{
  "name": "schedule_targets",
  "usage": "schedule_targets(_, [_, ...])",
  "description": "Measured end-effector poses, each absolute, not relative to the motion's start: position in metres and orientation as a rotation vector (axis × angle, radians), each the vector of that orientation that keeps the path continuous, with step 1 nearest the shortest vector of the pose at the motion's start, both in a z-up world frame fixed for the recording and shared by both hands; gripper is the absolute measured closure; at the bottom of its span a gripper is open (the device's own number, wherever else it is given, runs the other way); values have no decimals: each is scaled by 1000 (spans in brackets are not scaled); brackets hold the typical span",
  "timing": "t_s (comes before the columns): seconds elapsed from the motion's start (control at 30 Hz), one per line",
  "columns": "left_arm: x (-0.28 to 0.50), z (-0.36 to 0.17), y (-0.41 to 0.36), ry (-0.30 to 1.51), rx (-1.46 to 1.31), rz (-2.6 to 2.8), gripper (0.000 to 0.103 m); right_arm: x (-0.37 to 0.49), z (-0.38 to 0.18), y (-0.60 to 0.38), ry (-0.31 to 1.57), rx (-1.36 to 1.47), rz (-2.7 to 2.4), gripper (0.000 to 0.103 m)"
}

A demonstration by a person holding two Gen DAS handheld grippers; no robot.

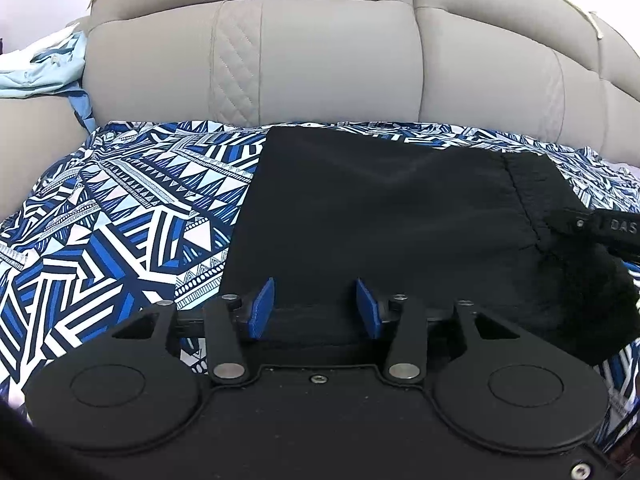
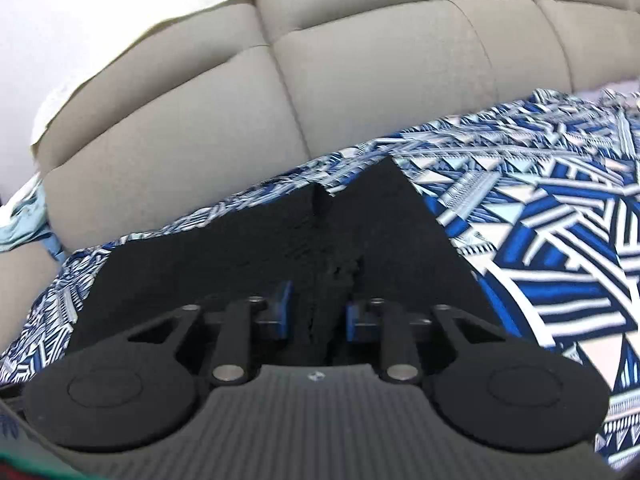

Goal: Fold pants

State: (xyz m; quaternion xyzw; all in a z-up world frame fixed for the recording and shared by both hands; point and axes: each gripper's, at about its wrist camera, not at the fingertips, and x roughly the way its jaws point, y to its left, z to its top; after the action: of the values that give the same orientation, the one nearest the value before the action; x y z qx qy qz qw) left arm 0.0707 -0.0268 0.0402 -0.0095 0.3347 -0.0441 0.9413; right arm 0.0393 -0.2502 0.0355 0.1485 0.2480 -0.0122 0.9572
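Pants (image 1: 380, 216) are black, folds hard to see, on a patterned sheet (image 1: 120, 208) by a beige headboard (image 1: 320, 60). Left gripper (image 1: 316, 308) looks clamped on their near edge; right gripper (image 2: 316, 312) pinches a bunched ridge.

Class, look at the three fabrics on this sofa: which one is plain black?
The pants, lying on the blue-and-white patterned sheet. The light blue cloth sits apart at the armrest.

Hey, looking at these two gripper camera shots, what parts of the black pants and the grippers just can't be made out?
- Left wrist view: the black pants near edge is hidden behind the left gripper, so any pinch is unclear.
- Same view: the right gripper is cut off by the frame edge.
- Right wrist view: motion blur and black cloth hide the fold lines between the blue pads.
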Motion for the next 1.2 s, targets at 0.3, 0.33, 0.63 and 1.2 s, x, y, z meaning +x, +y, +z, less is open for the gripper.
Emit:
schedule_targets(0.3, [57, 52, -51, 632, 30, -192, 70, 4, 47, -267, 441, 202, -183, 82])
schedule_targets(0.33, [57, 49, -54, 643, 44, -198, 70, 4, 45, -271, 457, 215, -194, 82])
schedule_targets(0.63, [50, 38, -62, 654, 102, -207, 70, 4, 34, -282, 509, 222, -181, 74])
schedule_targets(1.2, [142, 71, -27, 690, -62, -163, 31, 49, 64, -319, 541, 194, -135, 0])
